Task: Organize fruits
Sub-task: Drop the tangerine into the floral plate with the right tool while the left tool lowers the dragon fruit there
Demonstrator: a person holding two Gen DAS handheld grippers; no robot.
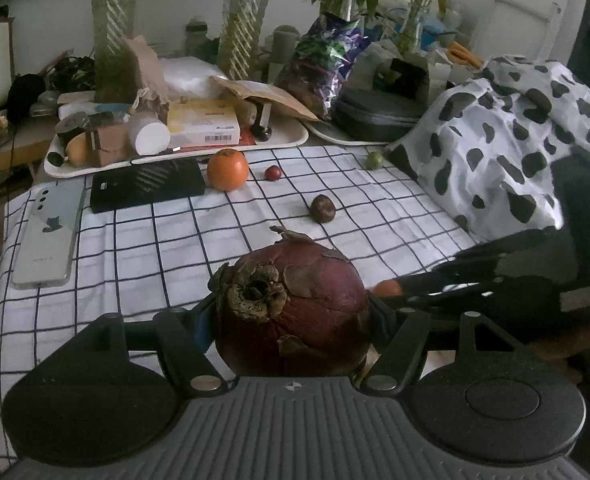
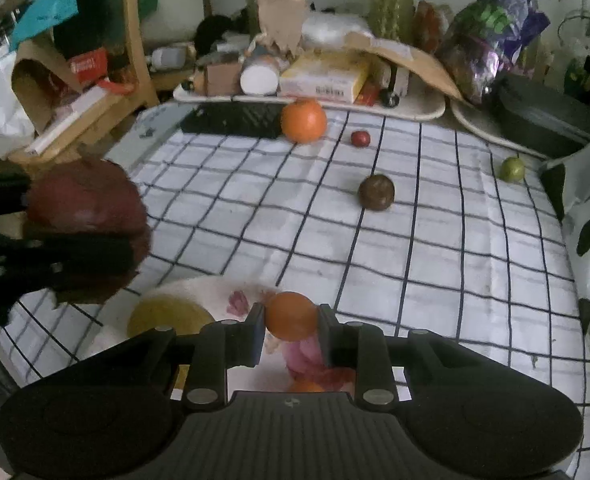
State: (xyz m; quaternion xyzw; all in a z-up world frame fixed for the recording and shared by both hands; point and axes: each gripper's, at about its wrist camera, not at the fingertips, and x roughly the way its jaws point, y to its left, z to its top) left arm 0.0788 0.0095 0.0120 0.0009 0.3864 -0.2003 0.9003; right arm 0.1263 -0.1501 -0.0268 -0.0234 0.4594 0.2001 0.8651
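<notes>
My left gripper [image 1: 293, 320] is shut on a large dark red fruit with a dried calyx [image 1: 295, 308], held above the checked cloth; it also shows in the right wrist view [image 2: 87, 216]. My right gripper [image 2: 291, 324] is shut on a small orange fruit [image 2: 291, 316], held over a white plate [image 2: 199, 284] with a yellow fruit [image 2: 167, 316] on it. On the cloth lie a big orange fruit [image 1: 227, 169] [image 2: 304, 120], a small red fruit [image 1: 273, 173] [image 2: 360, 138], a brown round fruit [image 1: 323, 208] [image 2: 376, 192] and a small green fruit [image 1: 374, 160] [image 2: 512, 169].
A black flat case [image 1: 147, 190] and a phone [image 1: 51, 236] lie on the cloth's left side. A cluttered white tray [image 1: 279, 145] and potted plants stand at the back. A black-spotted white cloth [image 1: 515, 152] is heaped at the right.
</notes>
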